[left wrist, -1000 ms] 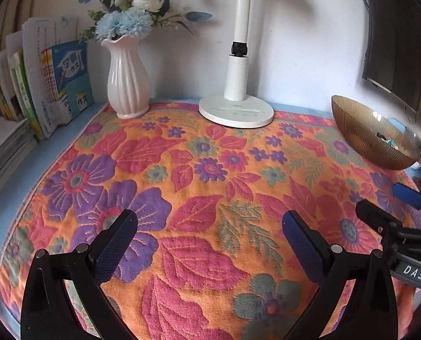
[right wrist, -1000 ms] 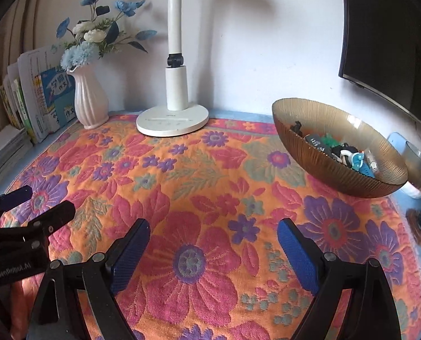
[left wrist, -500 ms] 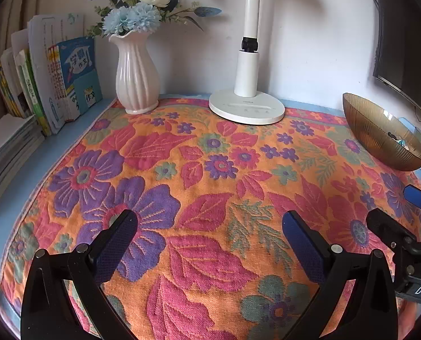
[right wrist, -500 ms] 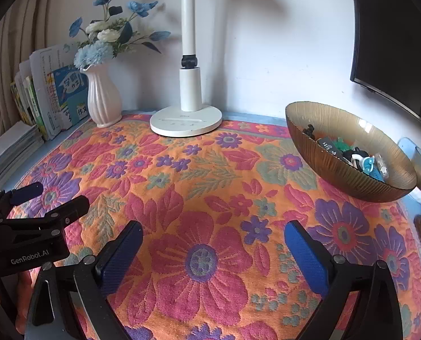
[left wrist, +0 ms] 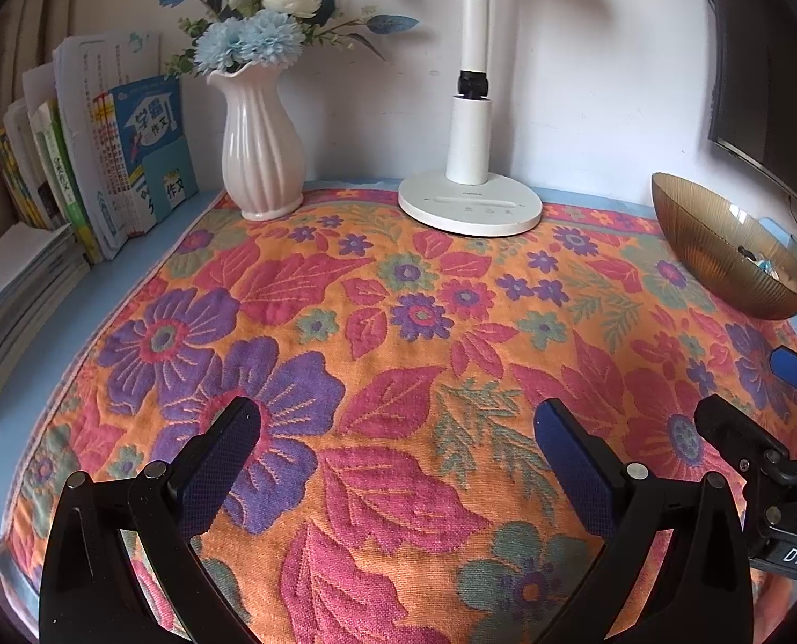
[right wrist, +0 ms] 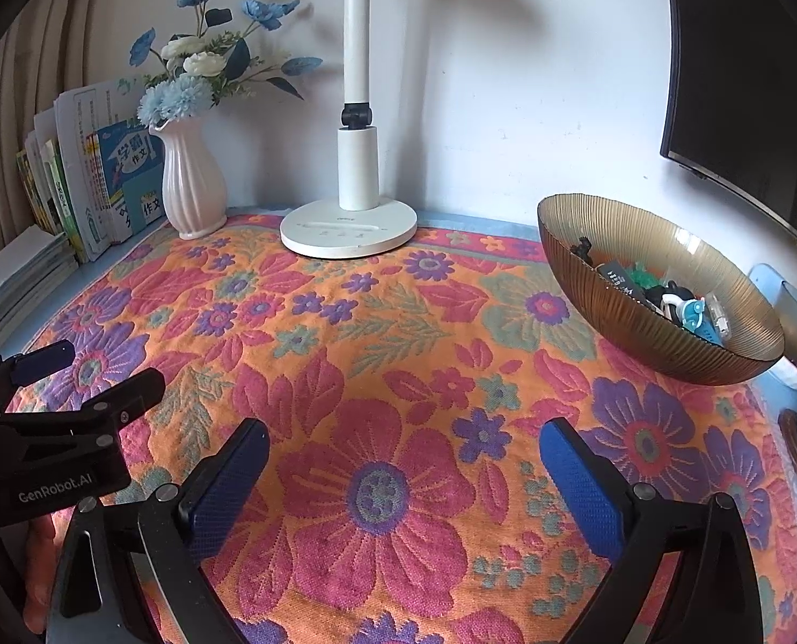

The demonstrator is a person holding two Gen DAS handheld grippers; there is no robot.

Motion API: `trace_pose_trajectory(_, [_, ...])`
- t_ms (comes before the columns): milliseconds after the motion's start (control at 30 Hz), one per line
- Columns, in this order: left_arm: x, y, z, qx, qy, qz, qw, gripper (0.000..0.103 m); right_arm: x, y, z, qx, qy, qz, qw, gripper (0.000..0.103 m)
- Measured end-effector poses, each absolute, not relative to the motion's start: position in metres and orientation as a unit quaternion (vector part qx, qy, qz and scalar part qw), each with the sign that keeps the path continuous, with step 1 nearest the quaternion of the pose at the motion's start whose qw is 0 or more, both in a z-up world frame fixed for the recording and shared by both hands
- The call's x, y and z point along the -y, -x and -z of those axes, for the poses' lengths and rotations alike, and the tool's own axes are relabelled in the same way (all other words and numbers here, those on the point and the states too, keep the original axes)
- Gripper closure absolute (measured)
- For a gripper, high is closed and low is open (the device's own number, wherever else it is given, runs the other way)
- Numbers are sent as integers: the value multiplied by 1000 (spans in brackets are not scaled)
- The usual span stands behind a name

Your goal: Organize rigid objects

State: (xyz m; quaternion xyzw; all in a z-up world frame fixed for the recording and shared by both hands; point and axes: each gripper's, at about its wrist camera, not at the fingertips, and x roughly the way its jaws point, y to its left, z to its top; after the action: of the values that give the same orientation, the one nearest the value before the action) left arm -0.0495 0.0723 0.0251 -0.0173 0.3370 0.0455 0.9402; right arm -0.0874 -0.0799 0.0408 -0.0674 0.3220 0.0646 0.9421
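Note:
A ribbed amber glass bowl (right wrist: pixel 640 333) stands at the right on the floral cloth (right wrist: pixel 377 354) and holds several small rigid items (right wrist: pixel 666 295). It also shows in the left wrist view (left wrist: pixel 720 263). My left gripper (left wrist: pixel 393 429) is open and empty above the cloth. It shows at the left of the right wrist view (right wrist: pixel 92 375). My right gripper (right wrist: pixel 403 445) is open and empty above the cloth, well short of the bowl. It shows at the right edge of the left wrist view (left wrist: pixel 763 392).
A white lamp base (right wrist: pixel 347 228) stands at the back centre. A pink vase with blue flowers (right wrist: pixel 191 182) and books (right wrist: pixel 103 172) stand at the back left. A dark screen (right wrist: pixel 747 80) hangs on the right wall. A small container (right wrist: pixel 795 322) sits behind the bowl.
Both grippers have drawn back and risen a little, so the vase, lamp and bowl sit lower and further off in view. Both stay open and empty.

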Motion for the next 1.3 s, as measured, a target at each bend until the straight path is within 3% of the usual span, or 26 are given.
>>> trace_pose_trajectory(1300, [-75, 49, -22, -351, 22, -41, 935, 1, 78, 78, -33, -346, 80, -42, 934, 2])
